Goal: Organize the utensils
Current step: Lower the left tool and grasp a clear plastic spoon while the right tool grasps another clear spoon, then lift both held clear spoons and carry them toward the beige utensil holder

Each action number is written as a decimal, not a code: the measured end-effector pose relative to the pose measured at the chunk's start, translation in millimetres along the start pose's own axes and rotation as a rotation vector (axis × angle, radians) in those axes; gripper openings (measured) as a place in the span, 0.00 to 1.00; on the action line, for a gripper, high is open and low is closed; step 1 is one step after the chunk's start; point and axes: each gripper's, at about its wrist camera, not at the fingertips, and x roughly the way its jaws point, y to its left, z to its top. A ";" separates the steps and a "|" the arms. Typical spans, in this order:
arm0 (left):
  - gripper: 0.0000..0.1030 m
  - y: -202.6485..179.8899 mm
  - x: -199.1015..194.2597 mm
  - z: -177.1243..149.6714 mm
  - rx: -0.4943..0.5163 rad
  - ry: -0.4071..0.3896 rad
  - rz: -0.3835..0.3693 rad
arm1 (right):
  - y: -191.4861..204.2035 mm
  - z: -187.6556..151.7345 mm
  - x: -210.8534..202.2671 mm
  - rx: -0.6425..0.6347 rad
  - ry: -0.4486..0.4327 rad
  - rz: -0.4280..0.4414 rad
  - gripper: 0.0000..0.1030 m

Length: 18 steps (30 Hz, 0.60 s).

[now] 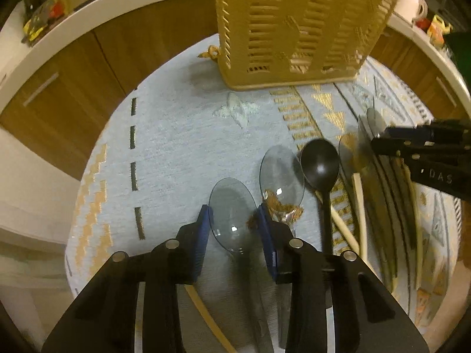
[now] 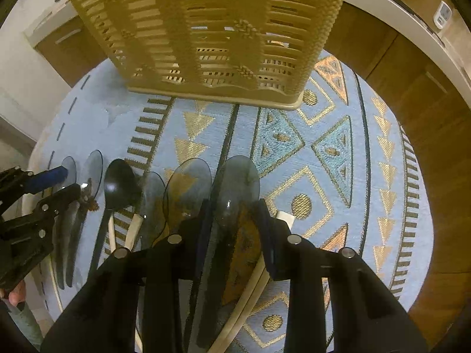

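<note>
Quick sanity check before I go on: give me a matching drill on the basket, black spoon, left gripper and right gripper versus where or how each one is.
Things:
1. basket
2. black spoon
3. left gripper
4. right gripper

States:
A. open around the clear spoon at the left end of the row
B. lying in the row between clear spoons
C. standing beyond the row, on the cloth
D. open around the clear spoon at the right end of the row

Pairs: 1-C, 2-B, 3-A, 4-D

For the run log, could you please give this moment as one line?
left tongs: open, astride clear spoon | right tongs: open, astride clear spoon | basket: upright beyond
</note>
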 end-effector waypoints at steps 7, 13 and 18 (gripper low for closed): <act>0.30 27.1 -36.6 1.8 -0.096 -0.152 -0.092 | -3.2 -11.4 -34.6 -0.019 -0.146 0.057 0.27; 0.30 25.7 -83.9 1.2 -0.134 -0.340 -0.138 | 2.4 -32.2 -72.2 -0.053 -0.322 0.070 0.27; 0.30 1.1 -106.6 7.6 -0.145 -0.473 -0.156 | -2.0 -50.4 -109.3 -0.048 -0.477 0.091 0.27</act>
